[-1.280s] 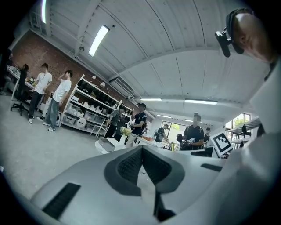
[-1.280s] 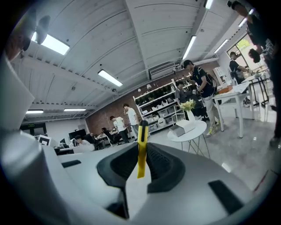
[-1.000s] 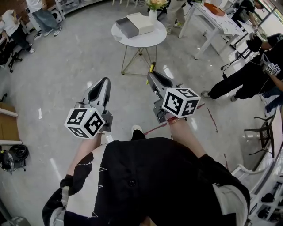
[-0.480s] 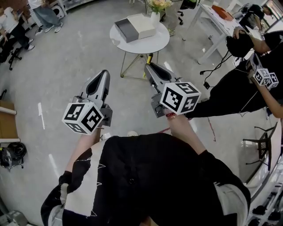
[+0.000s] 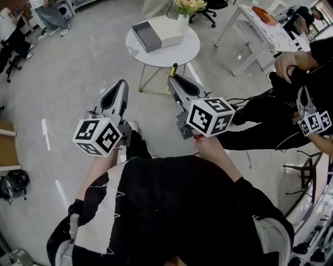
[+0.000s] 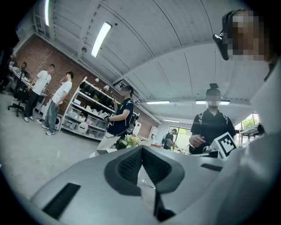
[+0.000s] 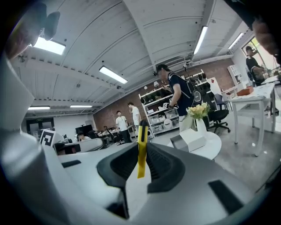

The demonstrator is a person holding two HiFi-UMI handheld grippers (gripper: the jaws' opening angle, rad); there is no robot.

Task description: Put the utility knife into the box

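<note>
Polished grey floor [image 5: 67, 78] is running all round the round white table [image 5: 179, 54], which is standing ahead of me on thin wire legs. The box [image 5: 157, 32] is sitting on the table's left half, its grey part and white part side by side. A vase of flowers [image 5: 183, 13] is standing at the table's far edge. Past the table, a brick wall and storage shelves [image 7: 160, 112] are showing, with people standing about.

I am holding both arms out toward the table, roughly level. My left gripper [image 5: 123, 84] is pointing at the floor left of the table, jaws pressed together with nothing between them. My right gripper [image 5: 174, 79] is pinching the utility knife [image 5: 174, 68]. Its yellow body is standing upright between the pads, its tip just short of the table's near edge.

Floor between me and the table is lying open. Right of the table, a person in black [image 5: 291, 104] is crowding in close, and a long white table [image 5: 255, 26] is standing beyond.
</note>
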